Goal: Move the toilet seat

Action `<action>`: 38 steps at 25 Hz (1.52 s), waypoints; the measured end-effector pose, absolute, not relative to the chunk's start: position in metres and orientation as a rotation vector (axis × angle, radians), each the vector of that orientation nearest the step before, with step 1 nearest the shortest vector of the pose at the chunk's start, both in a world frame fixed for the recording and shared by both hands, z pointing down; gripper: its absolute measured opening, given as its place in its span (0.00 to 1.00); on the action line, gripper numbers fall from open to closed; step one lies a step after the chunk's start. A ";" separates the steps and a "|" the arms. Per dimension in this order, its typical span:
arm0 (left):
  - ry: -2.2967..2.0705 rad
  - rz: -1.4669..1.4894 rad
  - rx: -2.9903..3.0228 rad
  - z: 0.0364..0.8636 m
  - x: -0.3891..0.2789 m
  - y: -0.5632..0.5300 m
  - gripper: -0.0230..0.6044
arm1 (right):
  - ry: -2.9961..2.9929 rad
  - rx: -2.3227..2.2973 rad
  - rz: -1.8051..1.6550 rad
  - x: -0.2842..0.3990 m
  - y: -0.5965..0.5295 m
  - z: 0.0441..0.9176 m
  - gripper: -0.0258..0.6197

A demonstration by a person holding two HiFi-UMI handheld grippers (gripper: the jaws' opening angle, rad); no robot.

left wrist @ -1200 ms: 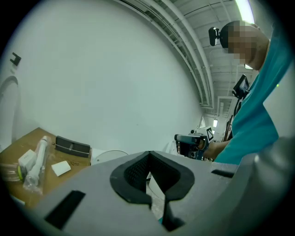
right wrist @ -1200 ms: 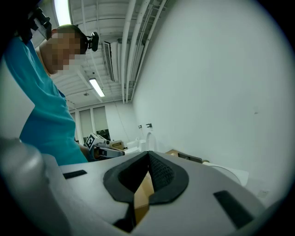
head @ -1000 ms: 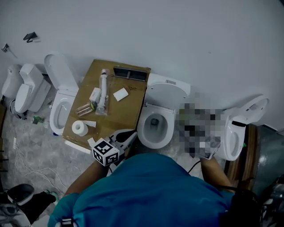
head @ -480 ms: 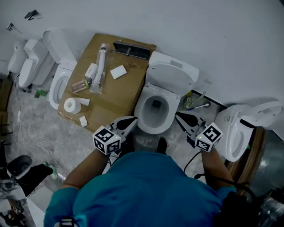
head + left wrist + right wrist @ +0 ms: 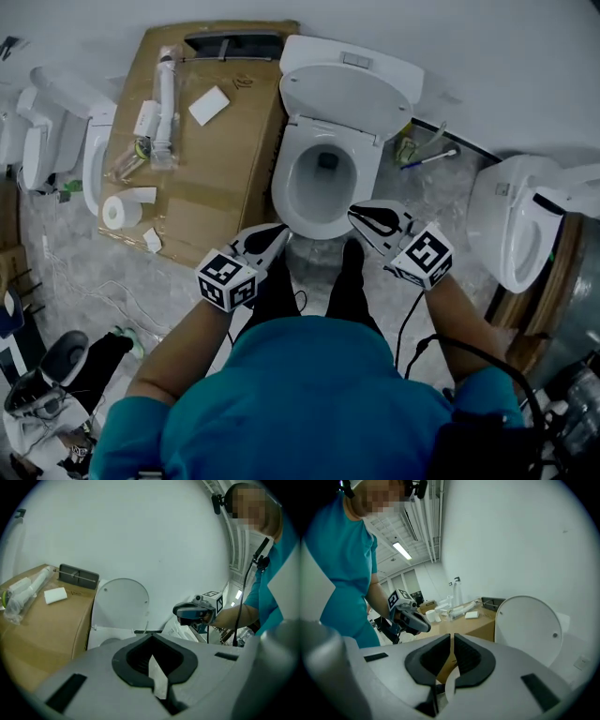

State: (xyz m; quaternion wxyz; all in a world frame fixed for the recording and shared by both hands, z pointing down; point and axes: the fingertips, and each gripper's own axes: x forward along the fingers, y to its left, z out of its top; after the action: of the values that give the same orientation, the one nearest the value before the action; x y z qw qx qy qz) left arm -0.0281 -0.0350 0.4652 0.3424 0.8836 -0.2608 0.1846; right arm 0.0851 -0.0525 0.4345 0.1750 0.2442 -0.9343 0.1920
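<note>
The middle toilet (image 5: pixel 319 183) stands against the wall with its white lid and seat (image 5: pixel 347 94) raised over the open bowl. My left gripper (image 5: pixel 281 231) hovers at the bowl's front left rim, jaws shut and holding nothing. My right gripper (image 5: pixel 354 212) hovers at the front right rim, also shut and holding nothing. Neither touches the toilet. In the left gripper view the raised lid (image 5: pixel 119 604) stands ahead, with the right gripper (image 5: pixel 192 613) to its right. In the right gripper view the lid (image 5: pixel 529 625) rises at the right and the left gripper (image 5: pixel 412 620) is at the left.
A flat cardboard box (image 5: pixel 197 178) lies left of the toilet with a bagged pipe (image 5: pixel 164 103), a paper roll (image 5: pixel 114 213) and a white block (image 5: pixel 208 105) on it. Other toilets stand at far left (image 5: pixel 89 155) and right (image 5: pixel 511 225). The person's feet (image 5: pixel 352 253) are before the bowl.
The person has stepped up to the middle toilet, which now sits centred under the head view. Both grippers have come in to the bowl's front rim, the right one from farther right.
</note>
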 end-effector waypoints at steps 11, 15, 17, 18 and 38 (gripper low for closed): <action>-0.613 0.586 2.215 0.590 -0.012 -0.021 0.04 | -2.440 0.459 0.466 0.067 -0.019 0.616 0.23; -0.619 0.605 2.194 0.627 -0.015 -0.017 0.04 | -2.368 0.354 0.366 0.063 -0.005 0.674 0.29; -0.626 0.617 2.185 0.644 -0.017 -0.016 0.04 | -2.333 0.292 0.322 0.060 0.005 0.703 0.34; -0.629 0.622 2.180 0.652 -0.019 -0.016 0.04 | -2.313 0.257 0.298 0.058 0.011 0.718 0.36; -0.571 0.654 2.146 0.716 -0.020 -0.004 0.04 | -1.864 -0.179 -0.149 0.061 0.077 0.922 0.55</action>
State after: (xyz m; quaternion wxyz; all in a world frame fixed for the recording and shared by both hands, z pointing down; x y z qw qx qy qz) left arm -0.0195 -0.0042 0.7165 0.4018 0.8489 -0.2260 0.2586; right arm 0.0606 0.0768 0.9225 0.5904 -0.0768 -0.8009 -0.0639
